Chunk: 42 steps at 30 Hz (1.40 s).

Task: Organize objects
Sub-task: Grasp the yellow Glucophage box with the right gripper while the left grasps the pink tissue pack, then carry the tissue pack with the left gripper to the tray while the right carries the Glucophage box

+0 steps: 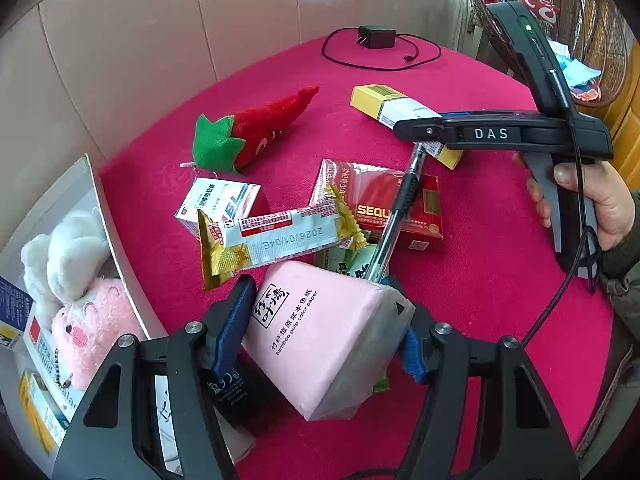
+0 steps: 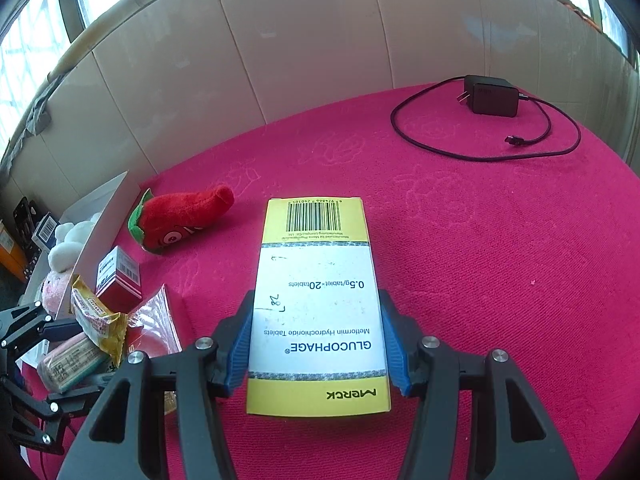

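Looking along the left wrist view, the left gripper [image 1: 320, 320] is seen closed on a pink tissue pack [image 1: 324, 340], its blue pads [image 1: 230, 328] pressed against both sides of the pack near the front edge of the red tablecloth [image 1: 460, 300]. A black pen [image 1: 400, 208] is propped on the far end of the pack, across a red packet [image 1: 376, 196]. A yellow-ended snack bar [image 1: 276, 240] is laid beside a small white box [image 1: 218, 204], with a plush strawberry [image 1: 252, 132] farther back. At the cloth's left edge a white box [image 1: 104, 216] is filled with plush toys [image 1: 76, 280]. A charger [image 1: 376, 38] is found at the far edge.

In the right wrist view, the right gripper [image 2: 318, 344] is clamped on a yellow-and-white medicine box [image 2: 318, 300] (printed GLUCOPHAGE), which is held flat at the middle of the cloth. Whether it is lifted clear of the cloth cannot be told.
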Each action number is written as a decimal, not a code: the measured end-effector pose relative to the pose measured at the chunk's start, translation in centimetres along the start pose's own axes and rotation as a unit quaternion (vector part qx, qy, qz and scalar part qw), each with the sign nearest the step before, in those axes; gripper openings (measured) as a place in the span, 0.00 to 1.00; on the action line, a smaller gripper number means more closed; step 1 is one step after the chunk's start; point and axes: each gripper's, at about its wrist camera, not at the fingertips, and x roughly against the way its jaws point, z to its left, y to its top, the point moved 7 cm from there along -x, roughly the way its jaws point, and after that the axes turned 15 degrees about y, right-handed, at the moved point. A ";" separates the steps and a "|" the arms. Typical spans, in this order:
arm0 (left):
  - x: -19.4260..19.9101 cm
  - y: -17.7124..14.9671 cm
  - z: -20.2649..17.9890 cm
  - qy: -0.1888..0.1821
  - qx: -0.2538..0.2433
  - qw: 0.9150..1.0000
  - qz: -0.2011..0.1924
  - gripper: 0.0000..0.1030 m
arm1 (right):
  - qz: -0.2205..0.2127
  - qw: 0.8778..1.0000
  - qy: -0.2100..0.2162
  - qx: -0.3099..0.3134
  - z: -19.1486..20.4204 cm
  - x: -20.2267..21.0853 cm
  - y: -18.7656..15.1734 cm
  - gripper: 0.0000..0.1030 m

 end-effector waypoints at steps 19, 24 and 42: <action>6.0 -2.5 -1.5 0.017 0.089 0.994 -0.069 0.27 | -0.044 0.997 0.016 -0.058 -1.6 2.2 -0.5 0.54; 5.8 -3.6 -1.4 0.020 0.098 0.993 -0.059 0.27 | -0.059 0.995 0.034 -0.066 -0.8 4.3 -1.7 0.54; 9.9 -4.4 -0.3 0.013 0.170 0.979 -0.116 0.25 | -0.132 0.984 0.121 0.009 8.8 12.1 0.1 0.54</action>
